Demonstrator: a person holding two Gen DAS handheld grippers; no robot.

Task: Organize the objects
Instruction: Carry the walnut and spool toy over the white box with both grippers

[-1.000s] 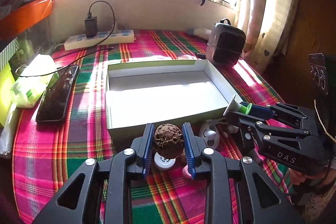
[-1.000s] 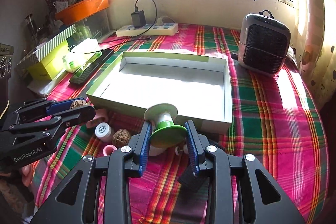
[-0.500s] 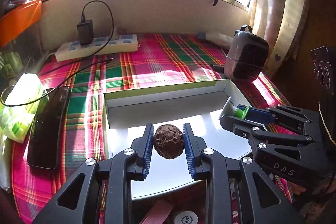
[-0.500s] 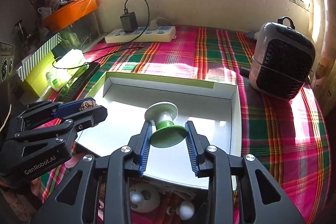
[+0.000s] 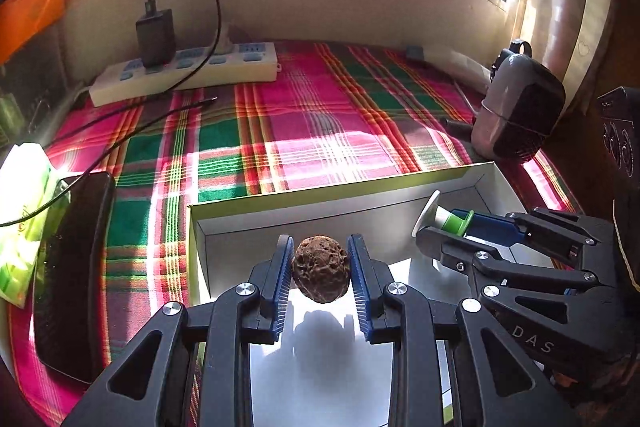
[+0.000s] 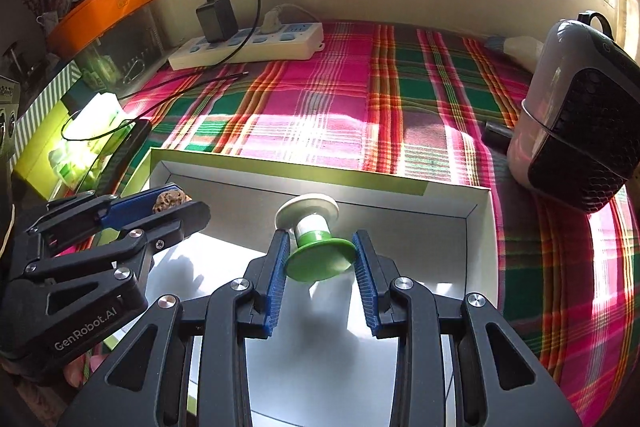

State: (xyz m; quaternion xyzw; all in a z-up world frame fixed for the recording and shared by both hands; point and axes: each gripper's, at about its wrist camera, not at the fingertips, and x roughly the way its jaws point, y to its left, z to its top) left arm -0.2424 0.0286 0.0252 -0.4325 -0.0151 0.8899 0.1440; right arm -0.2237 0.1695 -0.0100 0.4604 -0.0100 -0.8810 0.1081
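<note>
Left hand-held gripper (image 5: 321,269) is clamping a walnut (image 5: 320,268), right hand-held gripper (image 6: 321,259) is clamping a green-white spool (image 6: 316,243), both hanging over the white box (image 6: 482,247). Next step, I judge: lowering and releasing both inside.

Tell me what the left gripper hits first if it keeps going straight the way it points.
Probably the white floor of the box. The left gripper, shut on the walnut, points down into it, with nothing seen between; depth is unclear.
</note>
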